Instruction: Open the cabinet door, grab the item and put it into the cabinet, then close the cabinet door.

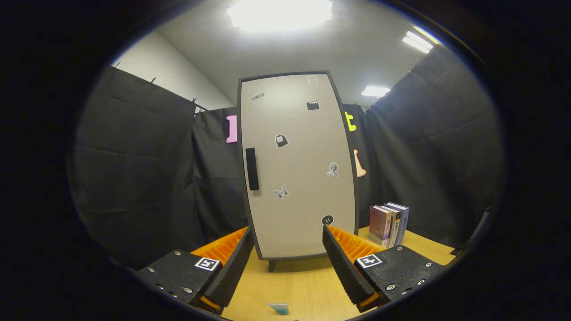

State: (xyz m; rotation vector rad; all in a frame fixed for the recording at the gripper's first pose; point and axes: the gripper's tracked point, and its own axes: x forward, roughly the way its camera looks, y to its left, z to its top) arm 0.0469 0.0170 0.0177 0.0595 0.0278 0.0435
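1. Wood-grain tabletop (294, 278) shows in the wide gap between the two fingers of the gripper (287, 249), which are spread apart and hold nothing.
2. Just under the fingers, close to the camera, a small teal item (279, 308) lies on the table; it is too small to identify, though it may be the thing to stow.
3. Straight ahead of the fingers stands the cabinet (299, 169), its pale door shut and dotted with stickers.
4. A dark vertical handle (252, 169) sits near the door's left edge, above and beyond the left finger.
5. Beyond the right finger, beside the cabinet, a few books (389, 224) stand upright.
6. Judging by the closed door, the opening step is in hand and not yet done.
7. Next, the fingers likely need to rise and shift left to the handle, close on it, then swing the door outward.
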